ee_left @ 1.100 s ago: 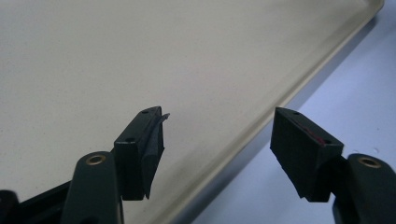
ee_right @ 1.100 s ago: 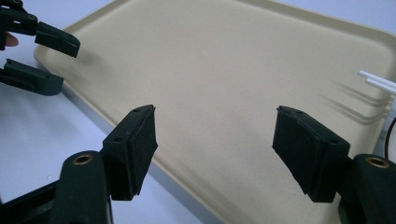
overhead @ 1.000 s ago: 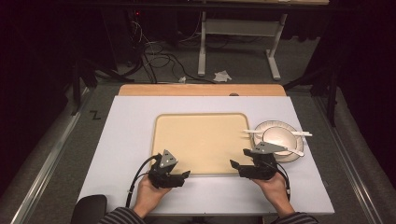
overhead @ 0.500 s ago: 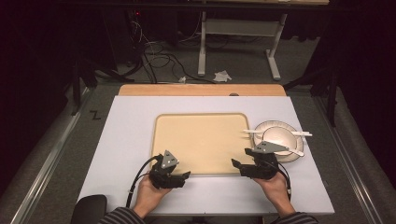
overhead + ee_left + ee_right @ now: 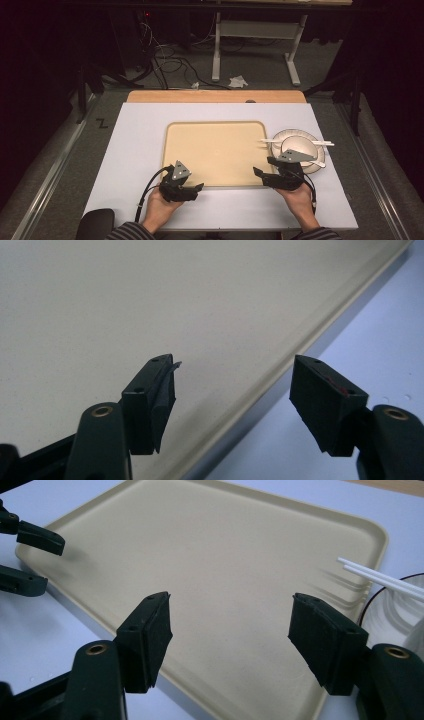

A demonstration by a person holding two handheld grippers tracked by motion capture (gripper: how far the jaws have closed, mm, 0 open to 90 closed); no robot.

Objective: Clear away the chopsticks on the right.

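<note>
A person sits at the near edge of a pale lavender-white table (image 5: 135, 150) with a black two-jaw gripper in each hand, both resting low over the front rim of a beige serving tray (image 5: 220, 150) that lies flat in the middle of the tabletop. The left gripper (image 5: 196, 189) sits at the tray's near left corner, its jaws spread wide with nothing between them; in the left gripper view (image 5: 232, 407) the tray's raised edge runs diagonally between the two pads, one pad over the tray's surface and the other over the bare table. The right gripper (image 5: 261, 175) sits at the tray's near right corner, its jaws likewise standing apart and holding nothing; in the right gripper view (image 5: 232, 647) they frame the bare tray floor (image 5: 225, 570), with the other gripper's dark jaws at the far left edge of that picture. Just beside the tray on its right stands a white plate (image 5: 292, 137) with a white bowl (image 5: 299, 148) on it, and a pair of white chopsticks (image 5: 295, 143) lies across the bowl's rim, their tips reaching toward the tray. The right gripper's grey plate overlaps the near side of the bowl as seen from above; whether it touches I cannot tell.
</note>
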